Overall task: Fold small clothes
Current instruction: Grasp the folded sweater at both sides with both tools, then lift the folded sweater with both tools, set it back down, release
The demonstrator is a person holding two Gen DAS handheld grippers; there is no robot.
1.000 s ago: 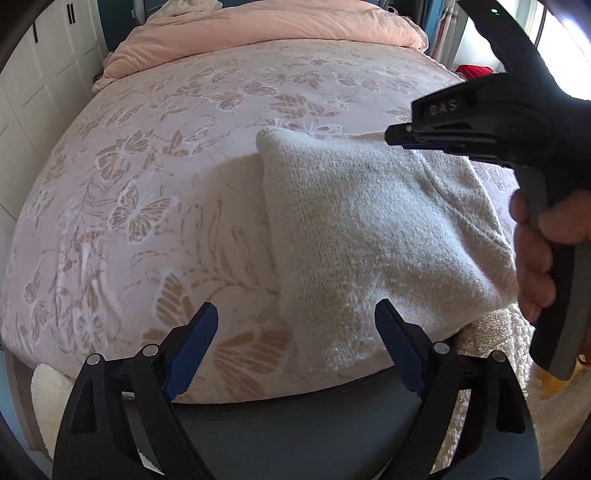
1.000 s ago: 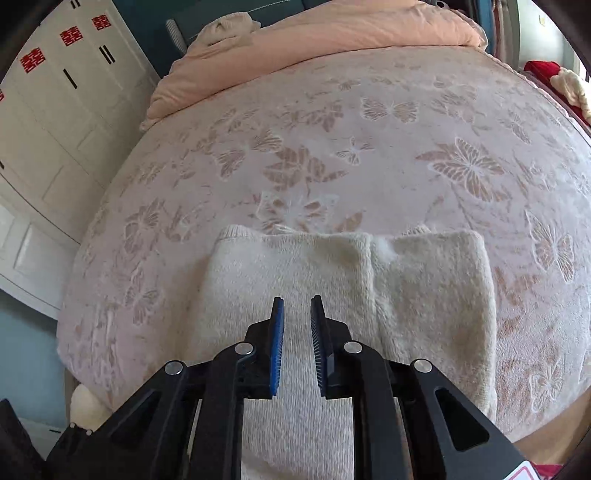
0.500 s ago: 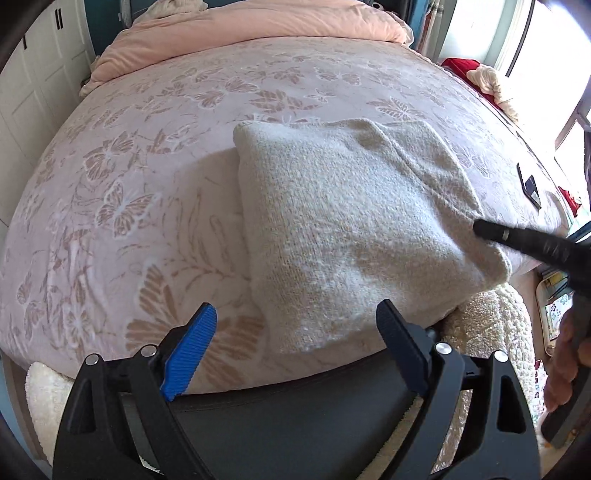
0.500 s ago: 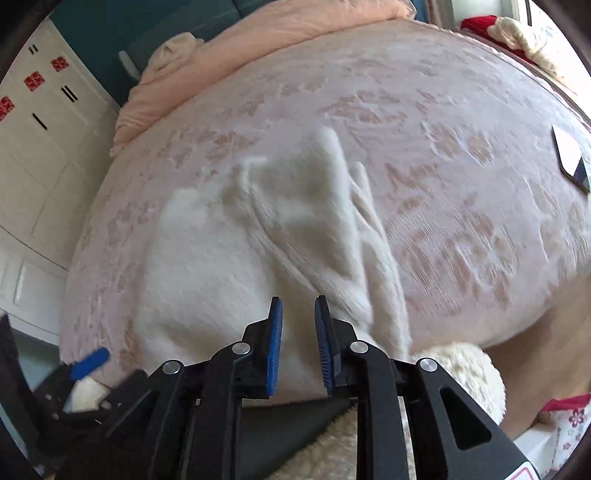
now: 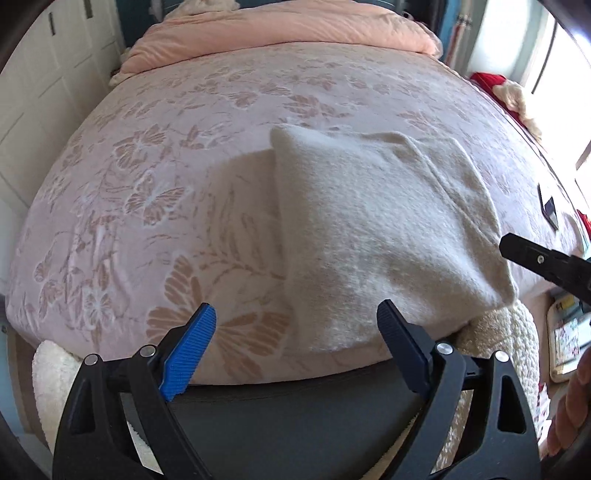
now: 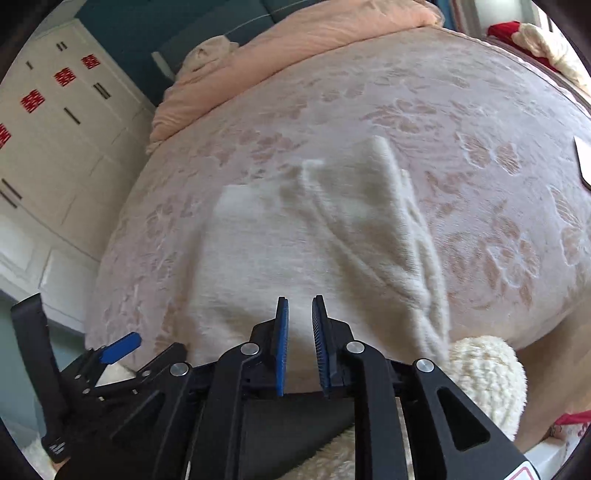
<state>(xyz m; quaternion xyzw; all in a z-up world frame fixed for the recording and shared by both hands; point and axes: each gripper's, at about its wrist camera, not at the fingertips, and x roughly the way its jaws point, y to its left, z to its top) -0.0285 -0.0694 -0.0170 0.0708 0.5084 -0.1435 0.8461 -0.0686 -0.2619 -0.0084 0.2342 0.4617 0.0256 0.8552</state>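
The folded sweater (image 5: 376,236) lies at the bed's (image 5: 155,206) near edge. Left gripper (image 5: 297,341) gapes empty; right gripper (image 6: 298,347) is nearly closed, empty. Any tidying should press gently, sparing the folds.

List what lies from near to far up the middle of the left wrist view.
left gripper → cream folded garment → butterfly-patterned pink bedspread → peach duvet bunched at the head of the bed.

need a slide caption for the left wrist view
Open left gripper at the bed edge before a folded cream knit, right gripper beside its corner.
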